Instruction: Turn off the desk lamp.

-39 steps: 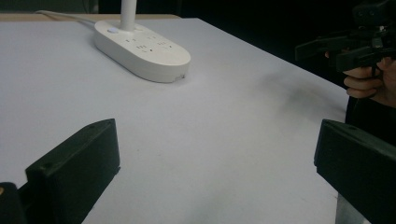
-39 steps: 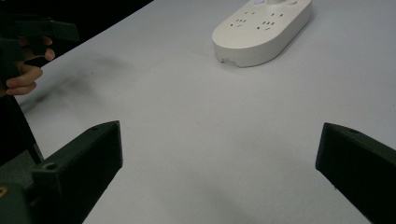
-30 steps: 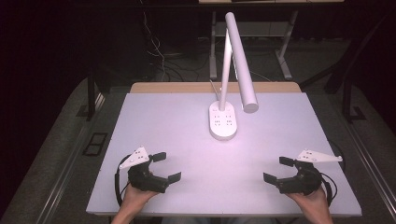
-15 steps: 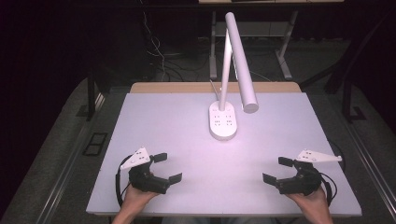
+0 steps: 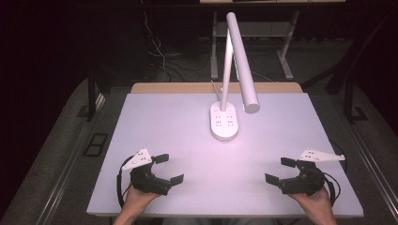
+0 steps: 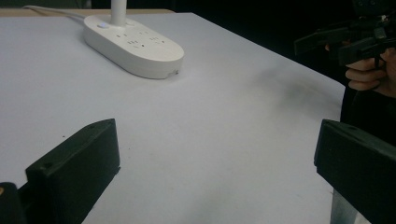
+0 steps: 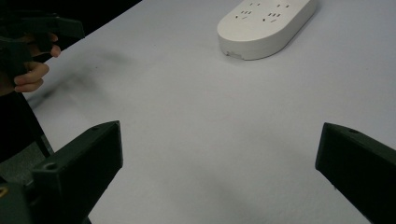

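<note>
A white desk lamp stands at the back middle of the white table (image 5: 187, 126); its oval base (image 5: 225, 123) carries socket outlets and its tube head (image 5: 244, 70) hangs over the table. My left gripper (image 5: 169, 168) rests near the front left edge, open, nothing between its jaws. My right gripper (image 5: 280, 170) rests near the front right edge, open and empty too. In the left gripper view the lamp base (image 6: 133, 45) lies far ahead and the other gripper (image 6: 345, 39) is at the upper right. The right gripper view has the base (image 7: 266, 25) at the top.
A white cable (image 6: 51, 10) runs from the lamp base toward the table's back edge. Dark floor, cables and metal table legs (image 5: 286, 56) lie beyond the table. The table's front edge is right under both hands.
</note>
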The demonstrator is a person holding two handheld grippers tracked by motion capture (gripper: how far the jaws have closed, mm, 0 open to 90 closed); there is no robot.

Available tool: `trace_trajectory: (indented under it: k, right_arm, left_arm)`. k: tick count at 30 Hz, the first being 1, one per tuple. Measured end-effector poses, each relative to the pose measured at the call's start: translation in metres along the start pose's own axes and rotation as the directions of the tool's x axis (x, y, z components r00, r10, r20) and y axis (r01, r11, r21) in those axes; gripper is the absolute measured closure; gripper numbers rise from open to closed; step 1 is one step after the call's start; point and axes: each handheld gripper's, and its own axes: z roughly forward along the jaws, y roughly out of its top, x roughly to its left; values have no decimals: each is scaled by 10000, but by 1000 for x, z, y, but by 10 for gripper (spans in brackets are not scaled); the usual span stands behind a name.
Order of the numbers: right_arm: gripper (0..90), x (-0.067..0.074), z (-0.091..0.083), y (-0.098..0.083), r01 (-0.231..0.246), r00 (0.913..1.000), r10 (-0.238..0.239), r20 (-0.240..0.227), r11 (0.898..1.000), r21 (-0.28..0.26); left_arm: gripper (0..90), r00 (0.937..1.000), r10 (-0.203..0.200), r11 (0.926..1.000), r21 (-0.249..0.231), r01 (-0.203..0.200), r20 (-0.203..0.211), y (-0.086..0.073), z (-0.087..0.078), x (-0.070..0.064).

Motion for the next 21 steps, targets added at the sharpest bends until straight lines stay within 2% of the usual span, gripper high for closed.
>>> trace_trajectory:
  k: [3,5,12,21]
  right_arm:
    - [7,1,1,2,19,10000,-19,-9,10000,46]
    - [47,0,2,5,61,9999,-61,-94,10000,50]
    - [47,-2,3,18,16,9998,-14,-175,9999,106]
    - [47,-3,4,40,348,9994,-347,-74,9992,201]
  left_arm:
    - [0,10000,-43,10000,-20,43,-19,0,-1,0]
    - [0,10000,-54,10000,-44,54,-44,0,-2,1]
    - [0,10000,-58,10000,-58,57,-57,0,-2,0]
    - [0,10000,-48,10000,-48,47,-68,0,-2,1]
